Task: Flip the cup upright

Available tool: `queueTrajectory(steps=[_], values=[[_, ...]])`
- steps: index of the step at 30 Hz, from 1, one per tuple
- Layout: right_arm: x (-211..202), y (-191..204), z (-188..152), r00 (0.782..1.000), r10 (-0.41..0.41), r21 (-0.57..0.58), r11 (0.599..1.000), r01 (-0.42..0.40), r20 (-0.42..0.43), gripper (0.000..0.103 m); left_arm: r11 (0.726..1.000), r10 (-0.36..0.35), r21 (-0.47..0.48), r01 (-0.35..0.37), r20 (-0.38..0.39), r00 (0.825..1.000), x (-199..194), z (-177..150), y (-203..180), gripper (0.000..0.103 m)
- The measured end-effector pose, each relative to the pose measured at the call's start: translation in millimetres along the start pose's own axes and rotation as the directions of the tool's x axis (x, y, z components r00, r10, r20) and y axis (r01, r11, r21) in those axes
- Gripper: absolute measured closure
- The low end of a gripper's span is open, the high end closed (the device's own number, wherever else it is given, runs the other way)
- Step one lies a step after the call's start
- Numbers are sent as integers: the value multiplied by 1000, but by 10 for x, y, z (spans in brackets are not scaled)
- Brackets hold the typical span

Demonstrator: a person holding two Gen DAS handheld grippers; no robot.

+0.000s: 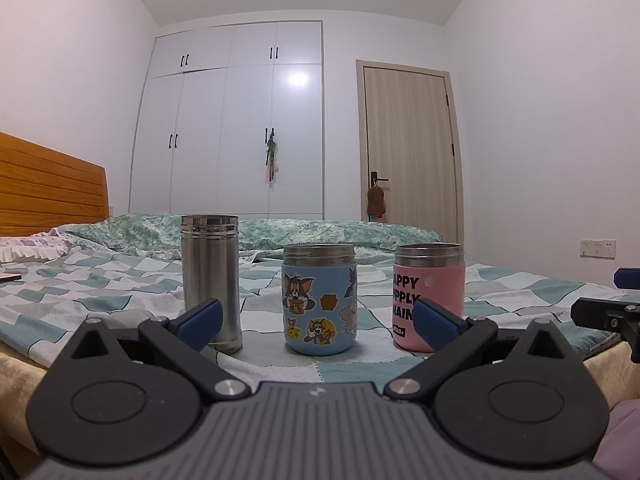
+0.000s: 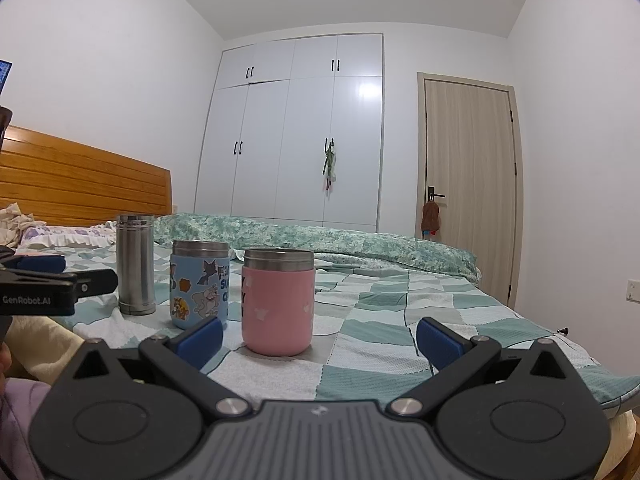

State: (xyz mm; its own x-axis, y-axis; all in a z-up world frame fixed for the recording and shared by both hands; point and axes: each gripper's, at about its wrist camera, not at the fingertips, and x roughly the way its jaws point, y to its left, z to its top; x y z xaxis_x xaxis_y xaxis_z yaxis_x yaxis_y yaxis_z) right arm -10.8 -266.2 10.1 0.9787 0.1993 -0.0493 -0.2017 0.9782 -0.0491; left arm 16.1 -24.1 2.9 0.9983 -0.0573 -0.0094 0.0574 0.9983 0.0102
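Note:
Three cups stand upright in a row on the bed: a tall steel cup (image 1: 211,280) at the left, a blue cartoon cup (image 1: 319,300) in the middle, a pink cup (image 1: 427,296) at the right. In the right wrist view they are the steel cup (image 2: 136,264), the blue cup (image 2: 199,284) and the pink cup (image 2: 279,300). My left gripper (image 1: 316,320) is open and empty, just in front of the blue cup. My right gripper (image 2: 320,338) is open and empty, with the pink cup just left of its centre.
The checked green bedspread (image 1: 100,296) covers the bed, with a rolled quilt (image 1: 320,232) behind the cups. A wooden headboard (image 1: 48,188) is at the left, a white wardrobe (image 1: 240,120) and a door (image 1: 408,140) behind. Each gripper shows in the other's view: the right gripper (image 1: 608,316), the left gripper (image 2: 48,284).

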Motion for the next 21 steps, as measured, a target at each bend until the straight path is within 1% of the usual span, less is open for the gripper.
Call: queueTrajectory(steps=[21], values=[[0, 2, -2, 1000, 0, -1, 1000, 0, 1, 0, 1000, -4, -2, 4, 1, 1000, 3, 0, -1, 0]])
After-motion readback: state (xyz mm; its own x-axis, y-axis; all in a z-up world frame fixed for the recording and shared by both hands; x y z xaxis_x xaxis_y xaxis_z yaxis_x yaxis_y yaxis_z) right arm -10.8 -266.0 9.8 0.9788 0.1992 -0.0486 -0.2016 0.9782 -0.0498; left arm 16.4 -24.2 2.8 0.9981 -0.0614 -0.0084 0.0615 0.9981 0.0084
